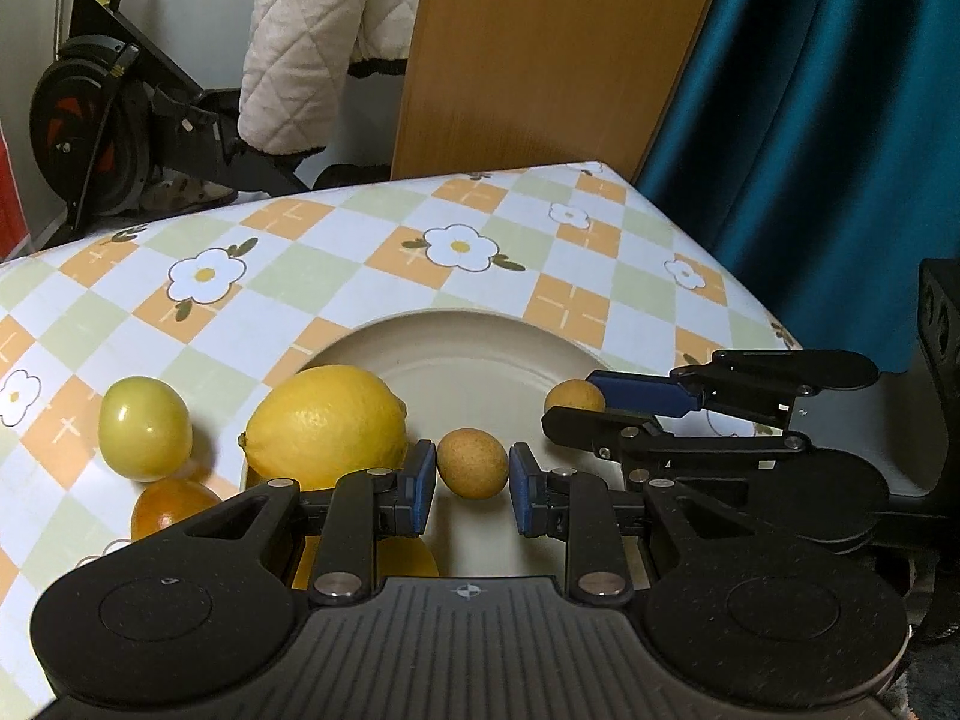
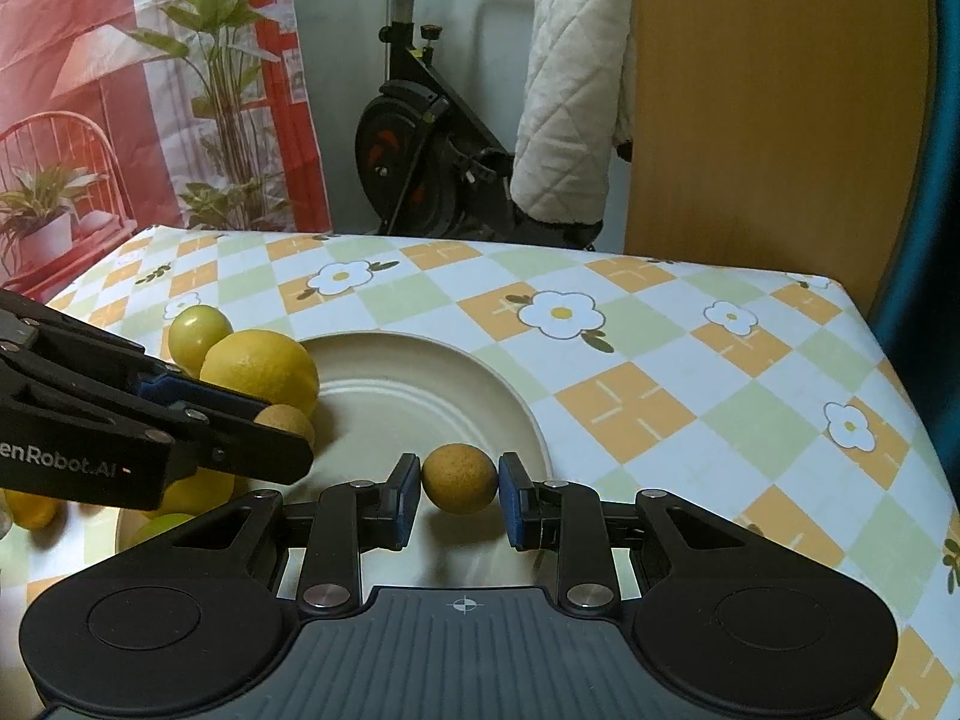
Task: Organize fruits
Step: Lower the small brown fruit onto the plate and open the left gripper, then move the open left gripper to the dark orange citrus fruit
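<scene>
Soft indoor light, sharp, fisheye-warped edges

Both tools are built alike in matte black plastic. The left gripper (image 1: 472, 474) has a ribbed base plate with a small crosshair mark at its centre, flanked by two round housings, each with a shallow circular recess. From these run flat linkage bars with triangular cut-outs, joined by silver round-headed pins. The fingers (image 1: 420, 483) end in blue rectangular pads set on black blocks. The right gripper (image 2: 459, 483) shows the same ribbed plate, crosshair, silver pins and blue pads (image 2: 512, 495). Seen side-on from the right wrist camera, the left tool's body carries white lettering ending in "Robot.AI".
</scene>
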